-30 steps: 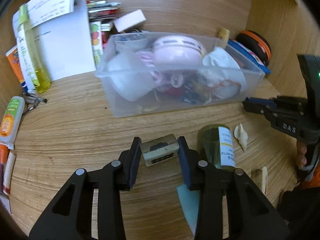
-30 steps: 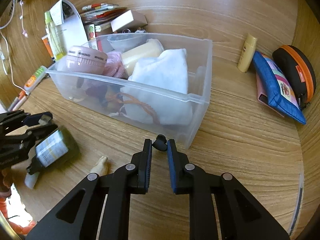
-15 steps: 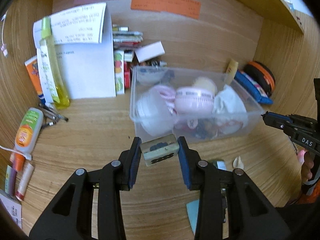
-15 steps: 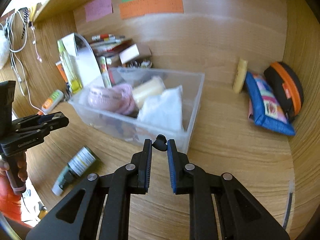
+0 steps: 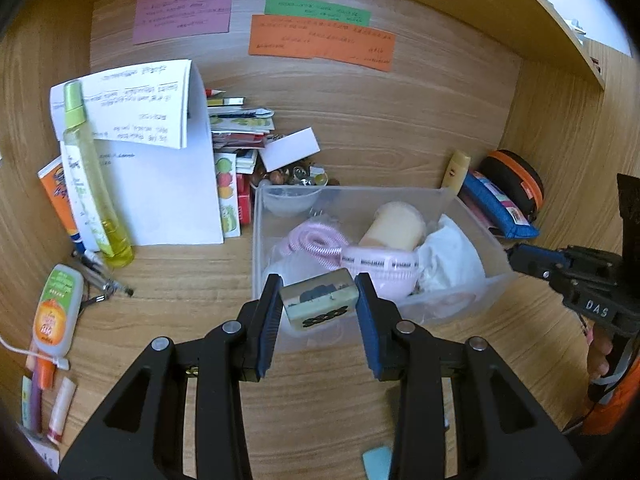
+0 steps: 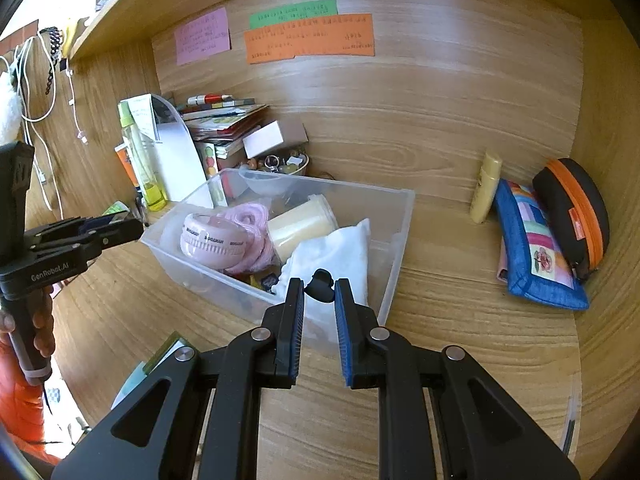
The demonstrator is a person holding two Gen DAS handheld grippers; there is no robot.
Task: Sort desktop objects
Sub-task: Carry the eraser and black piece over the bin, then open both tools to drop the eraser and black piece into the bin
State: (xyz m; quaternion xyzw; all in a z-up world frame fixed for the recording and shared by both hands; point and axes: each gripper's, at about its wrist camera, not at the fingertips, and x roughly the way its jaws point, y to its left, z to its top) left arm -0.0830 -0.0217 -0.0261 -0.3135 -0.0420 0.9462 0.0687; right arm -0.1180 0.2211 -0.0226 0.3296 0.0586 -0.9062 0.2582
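Observation:
My left gripper [image 5: 318, 294] is shut on a small pale-green block [image 5: 318, 304] with a dark pattern, held in the air in front of the clear plastic bin [image 5: 476, 216]. My right gripper [image 6: 319, 286] is shut on a small black clip [image 6: 321, 280], held above the near wall of the same bin [image 6: 404, 216]. The bin holds a pink round case [image 6: 212, 246], a pink cord, a cream jar [image 6: 302, 224] and a white cloth [image 6: 340, 252]. Each gripper shows at the edge of the other's view: the right gripper [image 5: 516, 258], the left gripper [image 6: 136, 226].
Papers and a yellow spray bottle [image 5: 90, 184] stand at the back left, with tubes [image 5: 56, 308] and pens beside them. A blue pouch [image 6: 536, 248], a black-orange case [image 6: 576, 208] and a cream tube [image 6: 486, 184] lie at the right. Coloured notes hang on the back wall. A green bottle [image 6: 164, 354] lies near the front.
Both grippers have risen and tipped upward, each keeping its object. The bin now sits lower and farther in both views, and the back wall with the notes has come into sight.

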